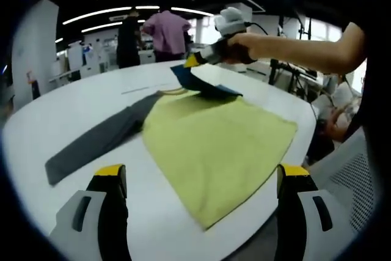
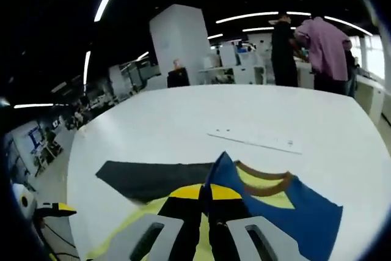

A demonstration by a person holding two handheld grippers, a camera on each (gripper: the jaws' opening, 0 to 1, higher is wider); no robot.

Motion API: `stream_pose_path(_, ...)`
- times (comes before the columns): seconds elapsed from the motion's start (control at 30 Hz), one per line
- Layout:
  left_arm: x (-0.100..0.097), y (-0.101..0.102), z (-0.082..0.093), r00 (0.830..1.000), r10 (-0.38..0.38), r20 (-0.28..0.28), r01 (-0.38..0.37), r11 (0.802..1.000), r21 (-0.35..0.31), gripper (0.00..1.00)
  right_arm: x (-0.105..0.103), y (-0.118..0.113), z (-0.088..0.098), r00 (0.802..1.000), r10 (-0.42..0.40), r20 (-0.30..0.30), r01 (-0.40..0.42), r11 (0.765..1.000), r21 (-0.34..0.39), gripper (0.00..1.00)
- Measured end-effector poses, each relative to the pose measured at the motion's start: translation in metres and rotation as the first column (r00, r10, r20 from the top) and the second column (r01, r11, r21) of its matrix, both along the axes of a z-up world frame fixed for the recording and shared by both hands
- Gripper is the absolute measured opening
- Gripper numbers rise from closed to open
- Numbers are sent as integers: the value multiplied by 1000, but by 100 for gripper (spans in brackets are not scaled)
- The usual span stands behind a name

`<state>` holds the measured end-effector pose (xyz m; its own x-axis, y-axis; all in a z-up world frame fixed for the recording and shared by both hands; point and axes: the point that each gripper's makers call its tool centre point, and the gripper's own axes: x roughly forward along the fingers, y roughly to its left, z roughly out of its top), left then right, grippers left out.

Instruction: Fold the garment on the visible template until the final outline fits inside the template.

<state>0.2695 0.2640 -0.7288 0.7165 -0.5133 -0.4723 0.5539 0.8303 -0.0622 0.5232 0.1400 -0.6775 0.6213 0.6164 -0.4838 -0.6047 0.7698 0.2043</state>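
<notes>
A yellow shirt [image 1: 220,142] with a brown collar [image 2: 263,186] lies flat on the white table [image 1: 55,126]. Its grey sleeve [image 1: 98,142] stretches out to the left. The blue sleeve [image 1: 204,84] is lifted and folded over the shirt's top edge. My right gripper [image 1: 192,60], held in a person's hand, is shut on that sleeve's end; in the right gripper view its jaws [image 2: 206,198] pinch the blue cloth [image 2: 293,209]. My left gripper [image 1: 201,175] stands open at the near edge of the shirt, holding nothing.
A thin pale strip [image 2: 253,142] lies on the table beyond the collar. Two people [image 1: 156,35] stand at benches behind the table. The table's right edge [image 1: 308,132] runs close to the shirt's corner, with equipment and a stand beyond it.
</notes>
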Motion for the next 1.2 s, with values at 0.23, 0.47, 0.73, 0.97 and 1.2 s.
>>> stream_pose_path(0.23, -1, -3, 3, 1000, 8, 1, -8, 1000, 4, 99, -2, 16, -1, 999, 33, 1, -33, 999, -5, 0)
stream_pose_path(0.47, -3, -4, 5, 1000, 16, -2, -15, 1000, 5, 99, -7, 34, -5, 997, 82, 0, -82, 997, -13, 0)
stream_pose_path(0.73, -3, -1, 3, 1000, 25, -4, -25, 1000, 3, 99, -19, 54, -15, 991, 133, -18, -133, 991, -19, 0)
stream_pose_path(0.97, -4, 0, 2, 1000, 27, -5, -27, 1000, 4, 99, -29, 67, -27, 983, 179, -31, -180, 983, -25, 0)
stream_pose_path(1.2, -4, 1, 2, 1000, 29, -1, -29, 1000, -10, 99, -34, 72, -54, 979, 199, -38, -201, 976, -79, 0)
